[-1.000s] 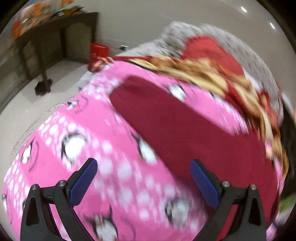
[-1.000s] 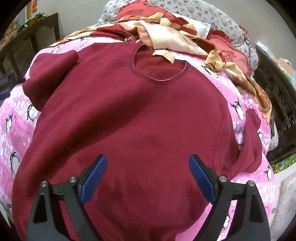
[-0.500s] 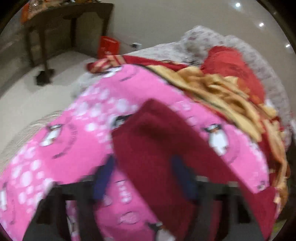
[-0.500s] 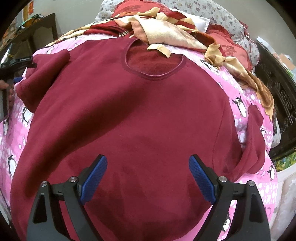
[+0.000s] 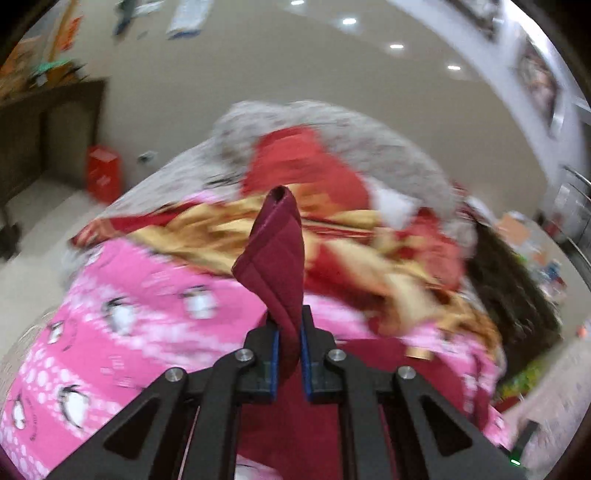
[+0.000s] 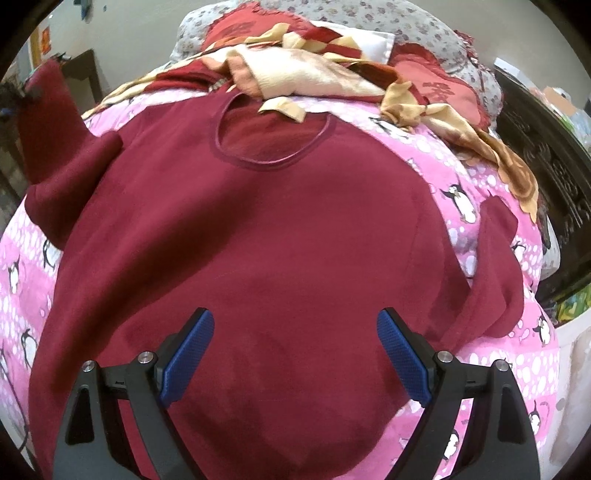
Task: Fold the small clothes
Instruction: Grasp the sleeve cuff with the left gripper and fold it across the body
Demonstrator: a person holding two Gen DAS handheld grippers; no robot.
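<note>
A dark red sweatshirt (image 6: 258,229) lies flat, neck hole away from me, on a pink penguin-print blanket (image 6: 480,206). My left gripper (image 5: 288,354) is shut on the sweatshirt's left sleeve cuff (image 5: 277,258), which stands up between the blue pads. In the right wrist view that sleeve (image 6: 48,122) is lifted at the far left. My right gripper (image 6: 295,354) is open and empty, hovering over the lower body of the sweatshirt. The right sleeve (image 6: 498,266) lies folded at the blanket's right side.
A red and gold patterned cloth (image 6: 314,74) is heaped beyond the collar, with a grey floral pillow (image 6: 424,29) behind. A dark carved bed frame (image 6: 554,177) runs along the right. A dark wooden table (image 5: 44,122) and red box (image 5: 103,173) stand on the floor at the left.
My left gripper closed on the left sleeve cuff and lifted it off the blanket. My right gripper stayed open over the sweatshirt, hardly moving.
</note>
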